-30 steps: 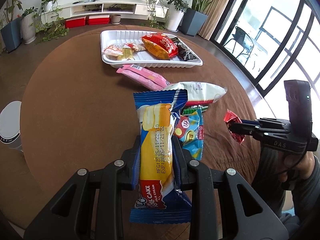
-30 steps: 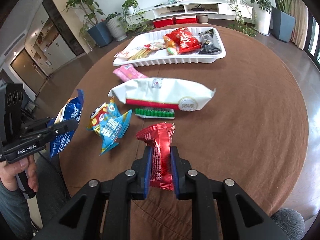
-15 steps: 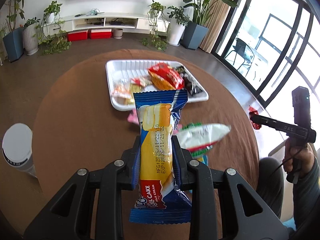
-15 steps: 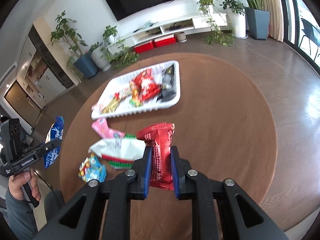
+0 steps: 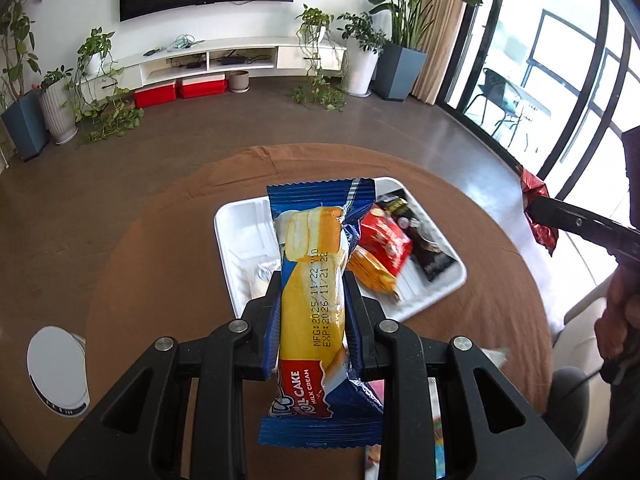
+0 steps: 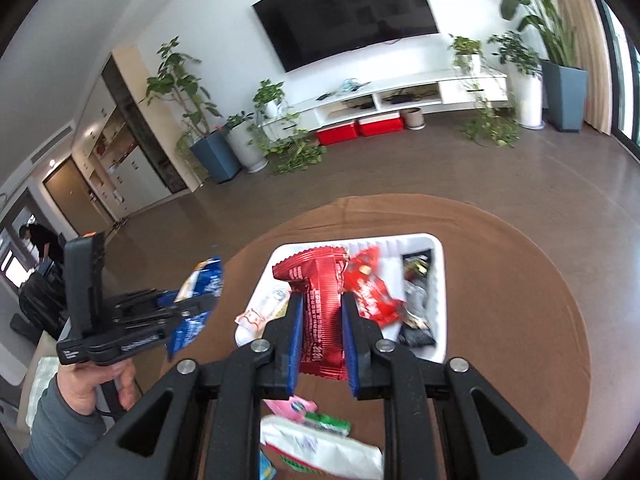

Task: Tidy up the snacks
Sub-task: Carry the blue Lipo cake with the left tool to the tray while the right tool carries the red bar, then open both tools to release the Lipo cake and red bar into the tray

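My left gripper is shut on a blue and yellow roll cake packet and holds it in the air over the near edge of the white tray. My right gripper is shut on a red snack packet, also held in the air above the white tray. The tray holds a red packet, an orange packet and a dark packet. The right gripper shows at the right in the left wrist view; the left gripper shows at the left in the right wrist view.
The tray sits on a round brown table. A pink packet, a green packet and a white packet lie on the table below my right gripper. A white round bin stands left of the table.
Both grippers have risen and moved forward toward the tray, each still holding its packet. The loose snacks on the table have dropped below the grippers in view.
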The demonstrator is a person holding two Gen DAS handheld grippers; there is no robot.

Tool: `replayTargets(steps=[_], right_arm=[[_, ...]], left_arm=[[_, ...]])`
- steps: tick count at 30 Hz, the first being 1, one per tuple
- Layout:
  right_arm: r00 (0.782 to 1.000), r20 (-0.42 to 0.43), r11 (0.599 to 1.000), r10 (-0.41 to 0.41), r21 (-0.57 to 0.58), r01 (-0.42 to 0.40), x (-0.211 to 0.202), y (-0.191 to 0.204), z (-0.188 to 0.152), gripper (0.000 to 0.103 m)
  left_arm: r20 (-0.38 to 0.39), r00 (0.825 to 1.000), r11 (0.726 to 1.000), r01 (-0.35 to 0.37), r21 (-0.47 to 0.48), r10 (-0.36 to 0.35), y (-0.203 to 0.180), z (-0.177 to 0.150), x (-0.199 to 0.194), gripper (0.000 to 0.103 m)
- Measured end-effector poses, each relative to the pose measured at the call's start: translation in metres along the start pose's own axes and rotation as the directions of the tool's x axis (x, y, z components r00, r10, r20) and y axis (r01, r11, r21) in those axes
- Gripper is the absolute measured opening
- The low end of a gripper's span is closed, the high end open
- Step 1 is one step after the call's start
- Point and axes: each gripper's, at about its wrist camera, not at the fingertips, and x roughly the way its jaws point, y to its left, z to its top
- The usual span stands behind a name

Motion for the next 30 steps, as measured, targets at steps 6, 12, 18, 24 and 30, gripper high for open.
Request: replayTargets(steps=[6, 12, 18, 24, 30], right_arm=[[0.996, -0.094, 1.0, 0.0, -0.026, -0.003, 0.07, 0.012, 0.017, 0.02], [0.985, -0.175, 1.0, -0.014, 0.003, 0.015, 0.121, 0.001, 0.011, 0.02], [0.972, -0.233, 0.999, -0.033, -0.007, 0.032, 0.156, 0.001, -0.004, 0.02], [0.959, -0.278, 0.998, -0.064, -0.02, 0.06, 0.176, -0.006, -0.02, 0.02], [0.957, -0.283, 0.998, -0.069, -0.014, 0.068, 0.181, -0.011, -0.029, 0.021]], left_arm=[[-0.065, 0.998, 1.0, -0.017, -0.006, 0.016, 0.017, 0.02, 0.061, 0.025], [-0.111, 0.994, 1.0, -0.02, -0.01, 0.019, 0.025, 0.024, 0.112, 0.025], [-0.146, 0.989, 1.0, -0.027, -0.011, 0.026, 0.023, 0.016, 0.146, 0.025], [-0.163, 0.986, 1.0, -0.022, 0.006, 0.023, 0.018, 0.013, 0.166, 0.026], [-0.158, 0.987, 1.0, -0.024, 0.014, 0.026, 0.015, 0.013, 0.17, 0.027]])
